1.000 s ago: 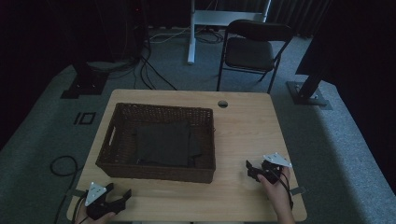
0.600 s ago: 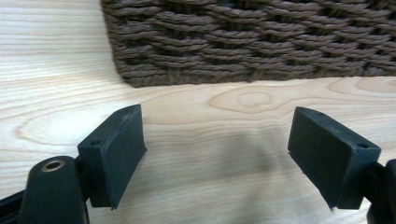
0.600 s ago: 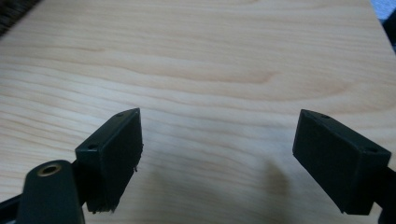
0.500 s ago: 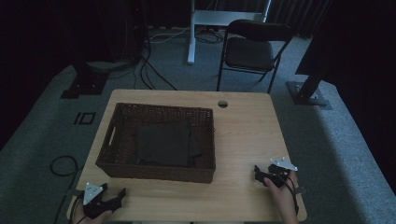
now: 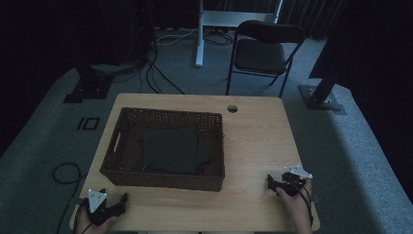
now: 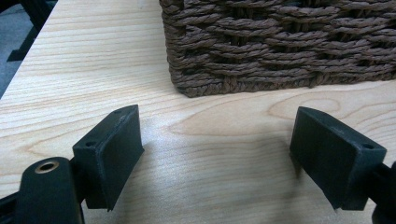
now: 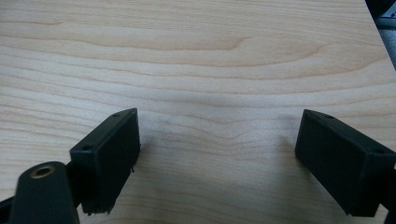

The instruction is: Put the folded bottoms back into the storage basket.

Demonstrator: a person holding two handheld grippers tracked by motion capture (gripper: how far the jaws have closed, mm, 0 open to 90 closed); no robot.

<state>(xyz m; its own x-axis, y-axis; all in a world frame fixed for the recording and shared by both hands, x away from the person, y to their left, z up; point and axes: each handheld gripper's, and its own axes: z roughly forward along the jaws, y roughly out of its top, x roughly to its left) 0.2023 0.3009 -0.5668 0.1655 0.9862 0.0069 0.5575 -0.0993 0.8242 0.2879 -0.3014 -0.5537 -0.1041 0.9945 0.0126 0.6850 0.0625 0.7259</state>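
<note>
Left gripper (image 5: 122,201) rests at the near left corner of the tabletop (image 5: 253,146), held in the person's left hand (image 5: 85,222). Its jaws stand wide apart with nothing between them, having just opened slightly further; in the left gripper view (image 6: 217,154) bare wood shows between the pads, and the near left corner of the wicker basket (image 6: 280,46) lies just ahead, apart from the jaws.

The wicker basket (image 5: 122,168) sits on the left half of the tabletop, near its middle, upright, a handle slot in its left wall. A dark folded cloth (image 5: 170,151) lies flat on the basket floor.

A round cable hole (image 5: 232,108) sits near the far edge of the tabletop.

Right gripper (image 5: 269,182) rests near the near right corner, held in the person's right hand (image 5: 297,202), jaws pointing left toward the basket and well apart from it. In the right gripper view (image 7: 217,154) the jaws are wide apart, with bare wood between them.

A folding chair (image 5: 265,51) stands on the carpet beyond the tabletop.
</note>
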